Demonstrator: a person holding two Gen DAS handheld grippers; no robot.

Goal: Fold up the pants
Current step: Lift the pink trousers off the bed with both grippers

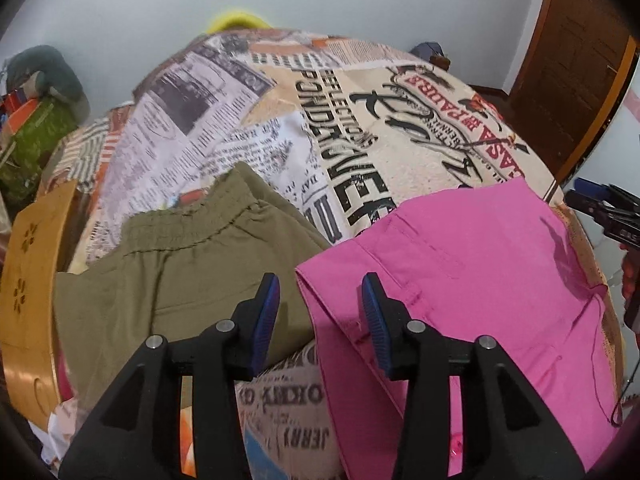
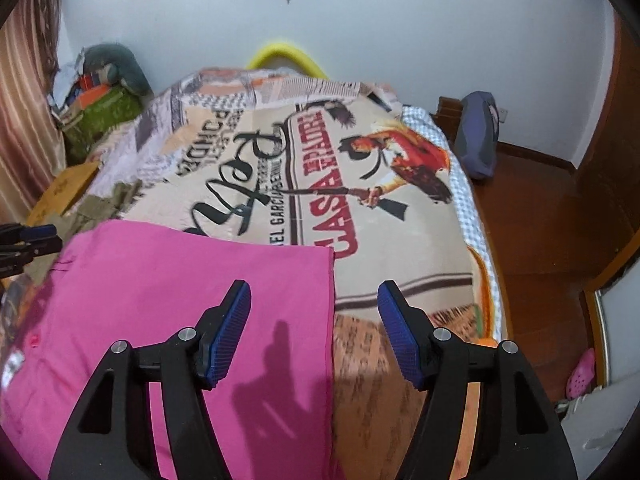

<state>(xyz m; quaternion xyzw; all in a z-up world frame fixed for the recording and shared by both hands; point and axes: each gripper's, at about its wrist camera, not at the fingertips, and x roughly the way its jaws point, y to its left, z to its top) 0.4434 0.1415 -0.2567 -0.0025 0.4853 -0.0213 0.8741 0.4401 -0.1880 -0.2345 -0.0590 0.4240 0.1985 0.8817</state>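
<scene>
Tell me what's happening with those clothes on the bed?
A person is folding pants with a two-finger tool in each hand. The bright pink cloth pants lie flat on the newspaper-print bedspread, beside the olive green elastic-waist pants. The left tool and the right tool both hover open above the pink pair, gripping nothing.

the printed bedspread (image 2: 380, 272) bears the only readable text, all of it upside down: "casa" in large red letters by a figure with a rifle, and "garcia" in small black capitals. the left wrist view adds "reflections" and "jerry".
</scene>
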